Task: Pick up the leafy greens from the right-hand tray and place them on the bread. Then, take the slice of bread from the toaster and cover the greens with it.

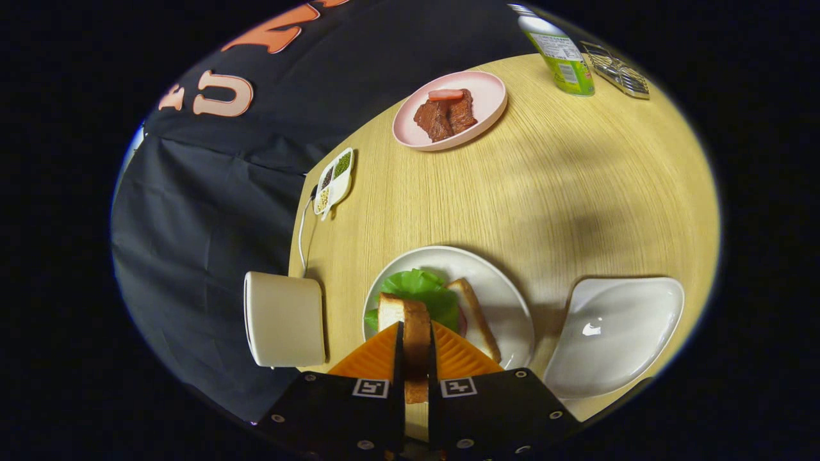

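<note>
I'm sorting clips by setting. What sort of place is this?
Likely a staged booth set up as a dining table: a wooden table, plated meat, a toaster. The claw grips bread.

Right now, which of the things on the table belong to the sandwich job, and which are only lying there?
Belong to the job:
- gripper, jaws shut on the toasted bread slice
- green leafy lettuce on the bottom bread slice
- round white plate
- cream toaster
- white right-hand tray

Lying about:
- pink plate with brown meat
- green bottle
- small white seasoning dish
- metal rack
</note>
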The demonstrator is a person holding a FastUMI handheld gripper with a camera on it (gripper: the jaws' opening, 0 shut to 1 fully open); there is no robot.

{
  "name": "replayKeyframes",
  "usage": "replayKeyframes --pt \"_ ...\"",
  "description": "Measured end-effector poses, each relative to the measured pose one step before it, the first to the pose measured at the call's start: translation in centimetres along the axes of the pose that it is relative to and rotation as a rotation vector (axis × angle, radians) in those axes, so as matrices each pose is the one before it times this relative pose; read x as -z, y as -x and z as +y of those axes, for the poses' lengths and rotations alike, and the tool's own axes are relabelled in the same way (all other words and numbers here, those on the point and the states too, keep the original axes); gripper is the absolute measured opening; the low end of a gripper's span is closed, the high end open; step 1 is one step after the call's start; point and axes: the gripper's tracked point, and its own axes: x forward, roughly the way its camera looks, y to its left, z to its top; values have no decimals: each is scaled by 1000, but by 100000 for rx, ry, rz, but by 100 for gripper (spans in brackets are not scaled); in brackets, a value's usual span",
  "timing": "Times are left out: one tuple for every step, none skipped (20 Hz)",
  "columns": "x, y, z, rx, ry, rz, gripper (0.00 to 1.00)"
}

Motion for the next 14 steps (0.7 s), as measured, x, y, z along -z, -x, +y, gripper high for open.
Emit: replayKeyframes --pt "-18 -13 -430 1581 1365 -716 20" --pt "-50 -17 -471 1493 1491 -301 24" --pt "-117 49 -253 1549 940 -364 27" --pt "27 101 -235 858 1152 -154 30" --pt "-34 479 -51 453 822 -320 33" --pt "-54 -38 -230 1197 1629 -818 34" --pt "-26 -3 -593 2314 1830 -751 41" --pt "-26 186 -686 2789 1196 -434 44" --pt "-154 317 -412 2049 409 -921 49" --pt "-503 353 -78 419 154 -2233 53" --pt "-483 450 191 -163 -160 -2387 57" --pt "-559 632 263 -596 388 -2166 59" --pt "-658 570 356 -274 1014 -2658 61" --pt "-750 762 440 -285 1874 -2801 63"
